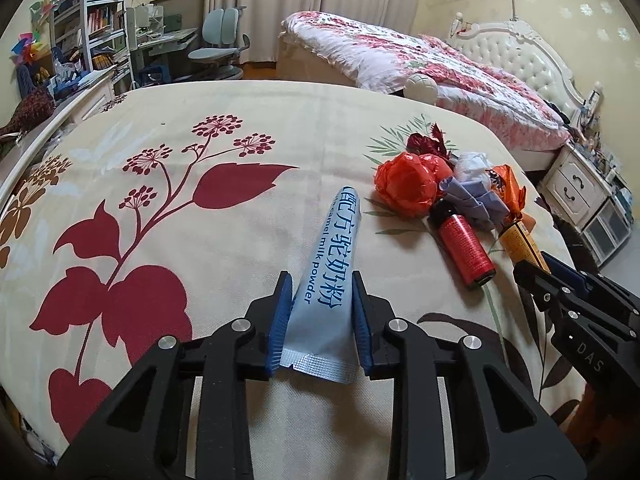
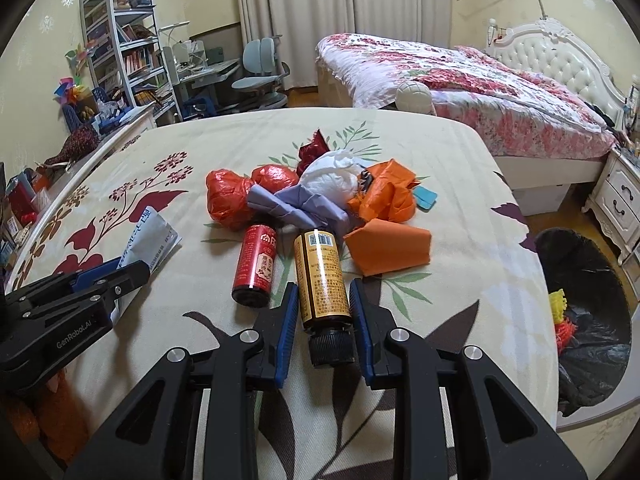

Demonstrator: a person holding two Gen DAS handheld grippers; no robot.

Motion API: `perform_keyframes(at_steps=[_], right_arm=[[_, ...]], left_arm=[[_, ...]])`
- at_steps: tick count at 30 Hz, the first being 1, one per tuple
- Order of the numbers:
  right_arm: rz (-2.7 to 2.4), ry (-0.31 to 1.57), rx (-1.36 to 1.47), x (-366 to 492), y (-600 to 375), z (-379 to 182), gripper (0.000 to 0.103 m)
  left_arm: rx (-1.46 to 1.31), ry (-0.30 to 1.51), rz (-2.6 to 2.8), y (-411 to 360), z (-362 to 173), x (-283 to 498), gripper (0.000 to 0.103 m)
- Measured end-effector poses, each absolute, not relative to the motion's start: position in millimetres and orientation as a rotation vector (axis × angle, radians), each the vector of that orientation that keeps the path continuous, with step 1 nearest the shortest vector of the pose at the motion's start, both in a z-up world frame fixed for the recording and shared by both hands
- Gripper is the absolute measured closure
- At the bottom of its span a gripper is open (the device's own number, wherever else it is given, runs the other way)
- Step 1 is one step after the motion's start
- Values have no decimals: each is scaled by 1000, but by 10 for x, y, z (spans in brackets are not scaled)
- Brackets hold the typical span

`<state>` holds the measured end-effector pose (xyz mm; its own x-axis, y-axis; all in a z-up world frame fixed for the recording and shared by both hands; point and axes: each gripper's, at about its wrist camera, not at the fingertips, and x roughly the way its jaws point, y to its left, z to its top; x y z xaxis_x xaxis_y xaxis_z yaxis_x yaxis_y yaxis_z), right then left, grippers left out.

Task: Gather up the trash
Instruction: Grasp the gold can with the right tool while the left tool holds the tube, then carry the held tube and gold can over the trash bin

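- The left gripper (image 1: 319,304) has its jaws clenched on a pale blue milk powder sachet (image 1: 326,280), pinching it near its crimped silver end; the sachet points away toward 12 o'clock over the table (image 1: 168,248), which wears a cream cloth printed with dark red leaves.
- The right gripper (image 2: 324,312) has its jaws grasping a gold-labelled bottle (image 2: 322,280) just above its black cap (the cap faces the camera); the bottle lies on its side, pointing to 12 o'clock.
- Just beside that bottle, at its 9 o'clock, a red bottle (image 2: 256,266) lies on its side on the cloth.
- Beyond both bottles, toward 12 o'clock, sits a heap of trash: crumpled red-orange plastic (image 2: 228,200), lilac paper (image 2: 292,208), a white wad (image 2: 334,176) and an orange bag (image 2: 384,196).
- A folded orange sheet (image 2: 390,248) lies at the gold bottle's 2 o'clock, touching the heap.
- At 3 o'clock, off the table's edge and lower down, a bin with a black liner (image 2: 592,312) holds something yellow and orange.
- A bed with a pink floral cover (image 2: 460,80) stands well behind the table.
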<state>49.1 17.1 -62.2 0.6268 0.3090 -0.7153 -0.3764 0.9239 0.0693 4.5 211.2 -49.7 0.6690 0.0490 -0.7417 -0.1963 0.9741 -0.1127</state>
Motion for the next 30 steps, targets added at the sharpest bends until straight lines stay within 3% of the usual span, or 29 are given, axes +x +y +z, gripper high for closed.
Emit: perform_keyframes(at_steps=[13,30], right_arm=[[278,744,-16,444,-448,-419,76],[-58,683,75,709,-1818,-369,76]], left_arm=[[-165,746,25,1609,-164,-1,75],[-39,722,-245,76,-107,710,75]])
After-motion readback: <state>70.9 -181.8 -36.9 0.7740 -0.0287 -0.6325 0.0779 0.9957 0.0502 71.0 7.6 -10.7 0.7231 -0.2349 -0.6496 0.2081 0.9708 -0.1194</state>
